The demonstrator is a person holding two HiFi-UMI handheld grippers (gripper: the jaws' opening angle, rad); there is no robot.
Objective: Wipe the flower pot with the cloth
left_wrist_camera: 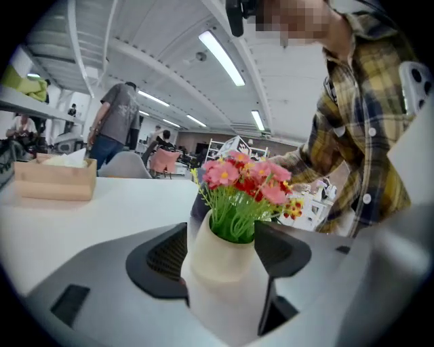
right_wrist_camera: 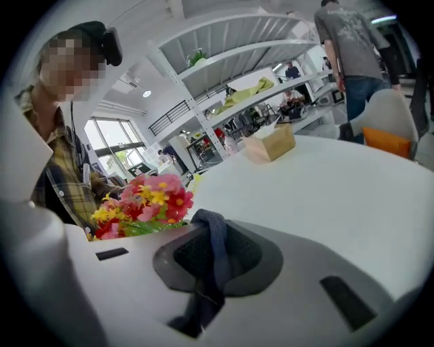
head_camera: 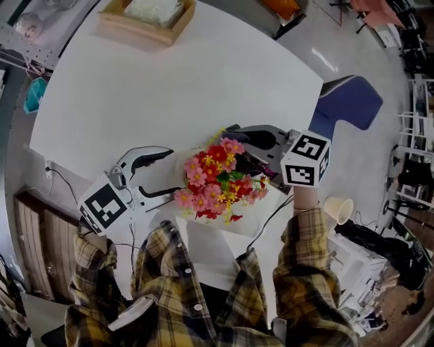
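White round tabletop point(head_camera: 169, 88), wooden tissue box point(head_camera: 146, 20) at its 11 o'clock edge. Cream flower pot point(left_wrist_camera: 227, 271) with pink, red and yellow flowers point(head_camera: 220, 179) was at the 6 o'clock edge, right by the person's chest. Left tongs point(head_camera: 173, 173) came in from the flowers' 9 o'clock, spread wide, pads against both sides of the pot. Right tongs point(right_wrist_camera: 220, 271) sat at the flowers' 2 o'clock, pinched tight on a dark blue cloth point(right_wrist_camera: 211, 227).
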